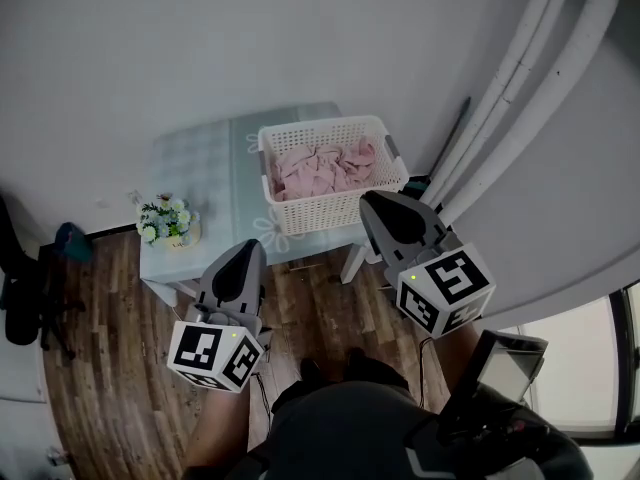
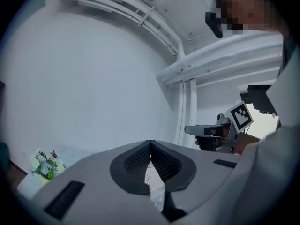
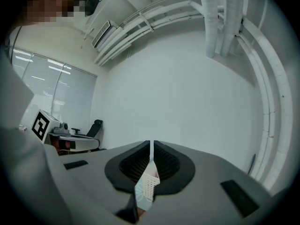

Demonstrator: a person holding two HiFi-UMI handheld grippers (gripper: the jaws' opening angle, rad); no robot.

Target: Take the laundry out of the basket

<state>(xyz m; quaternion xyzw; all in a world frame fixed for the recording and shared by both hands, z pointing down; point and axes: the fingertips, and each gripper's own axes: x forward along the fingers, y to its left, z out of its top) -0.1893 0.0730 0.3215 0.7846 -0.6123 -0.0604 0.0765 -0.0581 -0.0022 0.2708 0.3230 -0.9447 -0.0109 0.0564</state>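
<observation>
In the head view a white lattice laundry basket [image 1: 335, 208] stands on a pale low table [image 1: 200, 168], and crumpled pink laundry [image 1: 322, 168] fills it. Both grippers hang in the air short of the table, pointing toward it. My left gripper [image 1: 252, 246] is to the basket's lower left, its jaws shut with nothing between them. My right gripper [image 1: 372, 200] is nearer, just before the basket's right front corner, and is also shut and empty. A sliver of the basket [image 2: 154, 177] shows under the left gripper's [image 2: 150, 143] jaws. A similar sliver of the basket [image 3: 146, 186] shows under the right gripper's [image 3: 152, 144] jaws.
A small pot of flowers [image 1: 168, 220] sits on the table's front left corner. White pipes [image 1: 520, 98] run down the wall at the right, with a dark stick [image 1: 452, 133] leaning beside them. A black chair [image 1: 25, 298] stands at the far left on the wood floor [image 1: 110, 368].
</observation>
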